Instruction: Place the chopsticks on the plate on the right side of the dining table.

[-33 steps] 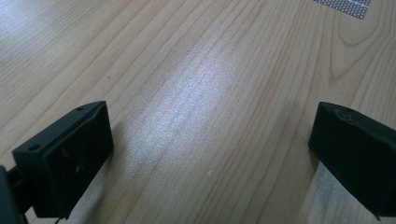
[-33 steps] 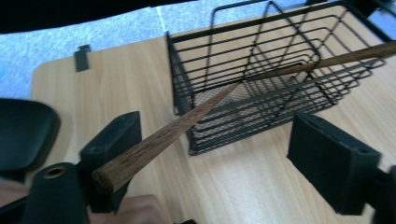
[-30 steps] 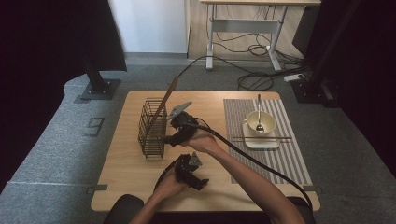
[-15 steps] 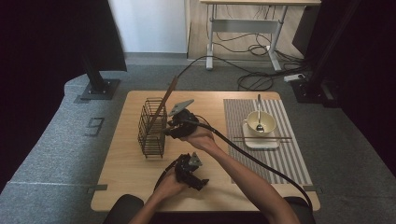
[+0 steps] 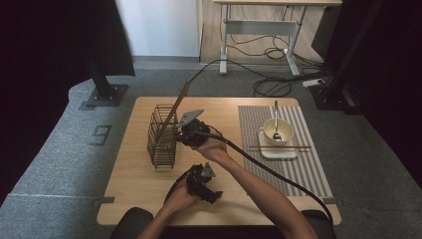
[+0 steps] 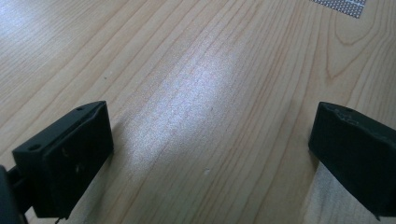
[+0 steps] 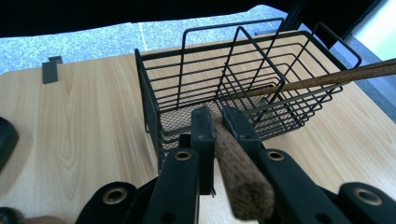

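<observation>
My right claw [image 7: 218,122] has just been closing, and its flat black jaws now pinch a rough, round brown wooden stick [image 7: 236,161]. This stick hangs over the rim of the black wire basket [image 5: 161,134] near the table's [image 5: 134,184] left edge; a second slim stick [image 7: 327,78] leans inside it. My left claw [image 6: 210,154] rests gaping over pale grained wood by the near edge.

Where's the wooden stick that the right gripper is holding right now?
In the high view the wooden stick leans in the black wire basket at the table's left, clamped by the right gripper.
</observation>
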The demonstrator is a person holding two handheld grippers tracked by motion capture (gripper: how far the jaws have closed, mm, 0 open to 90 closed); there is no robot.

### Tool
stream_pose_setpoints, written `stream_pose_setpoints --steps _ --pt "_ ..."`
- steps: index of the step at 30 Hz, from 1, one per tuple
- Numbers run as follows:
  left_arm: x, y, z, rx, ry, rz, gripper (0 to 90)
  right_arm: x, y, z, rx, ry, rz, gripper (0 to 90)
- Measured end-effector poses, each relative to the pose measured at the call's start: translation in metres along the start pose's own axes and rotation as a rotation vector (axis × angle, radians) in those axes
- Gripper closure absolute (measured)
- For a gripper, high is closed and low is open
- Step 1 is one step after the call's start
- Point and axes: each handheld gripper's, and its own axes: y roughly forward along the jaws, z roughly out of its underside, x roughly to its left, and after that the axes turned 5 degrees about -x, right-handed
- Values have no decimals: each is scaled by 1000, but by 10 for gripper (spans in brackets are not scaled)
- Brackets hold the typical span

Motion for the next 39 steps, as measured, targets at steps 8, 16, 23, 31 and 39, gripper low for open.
stream_pose_setpoints --steps 8,16,23,31,39 --pt "-1 0 0 -7 -12 -1 0 -3 -17 -6 -3 12 -40 824" --pt "-1 0 0 -8 -9 -4 0 -8 -38 -12 -14 48 -84 824" --pt "-2 1 0 -11 -10 -7 0 -14 -58 -16 -27 71 -100 824" --pt "-4 2 -1 -9 -14 -10 0 -20 -82 -19 -45 90 -101 824" --pt "-5 3 -1 -11 -18 -13 0 -27 -112 -22 -77 108 -100 824"
